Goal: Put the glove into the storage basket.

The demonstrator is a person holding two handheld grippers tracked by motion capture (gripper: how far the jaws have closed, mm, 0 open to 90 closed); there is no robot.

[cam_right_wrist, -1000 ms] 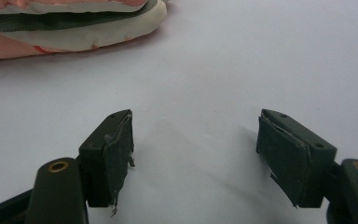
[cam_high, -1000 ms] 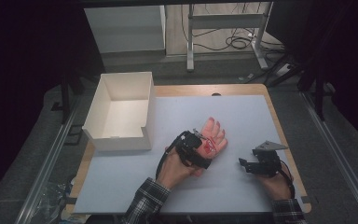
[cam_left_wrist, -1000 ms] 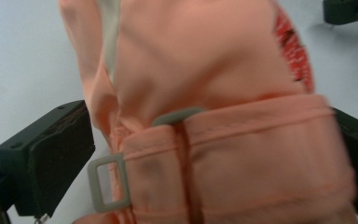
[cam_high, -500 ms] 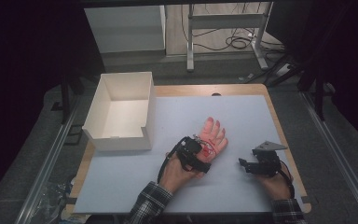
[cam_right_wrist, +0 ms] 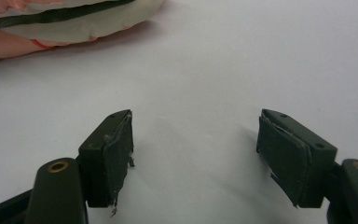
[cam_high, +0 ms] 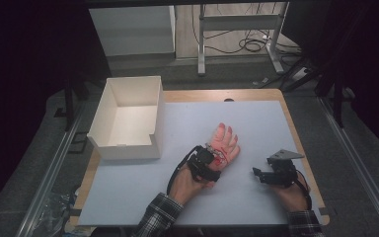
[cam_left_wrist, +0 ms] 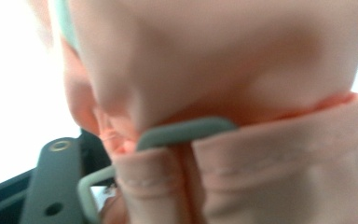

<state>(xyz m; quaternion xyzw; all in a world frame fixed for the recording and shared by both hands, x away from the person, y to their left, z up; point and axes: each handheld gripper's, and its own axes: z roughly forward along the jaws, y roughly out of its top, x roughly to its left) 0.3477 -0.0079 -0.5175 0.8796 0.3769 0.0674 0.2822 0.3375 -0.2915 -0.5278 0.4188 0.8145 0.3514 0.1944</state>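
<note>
High view: one white rectangular mat (cam_high: 256, 123) covers one wooden table (cam_high: 303, 143). One open white cardboard box (cam_high: 128, 118) sits at the mat's left edge, nothing visible inside. One pink fake severed hand with red wrist stump (cam_high: 224, 140) lies palm down near mat centre, fingers pointing away from the person. Two handheld grippers: left gripper (cam_high: 212, 159) sits right at the fake hand's wrist end, touching it; right gripper (cam_high: 257, 173) rests well apart to the right, on bare mat, with one grey three-cornered plate on top. Two plaid sleeves come in from the bottom edge.

Left gripper view: blurred close-up, pink rubbery surface of the fake hand (cam_left_wrist: 223, 70) right against the lens, one grey-green band across it. Left jaws have just been closing, with the fake hand between them; contact of the pads looks likely, but the blur leaves it unconfirmed.

Right gripper view: right gripper (cam_right_wrist: 193, 151) has two black jaws standing wide apart, nothing between them, only white mat (cam_right_wrist: 242, 60). One edge of the fake hand (cam_right_wrist: 74, 21) is top left, well clear of the jaws.
</note>
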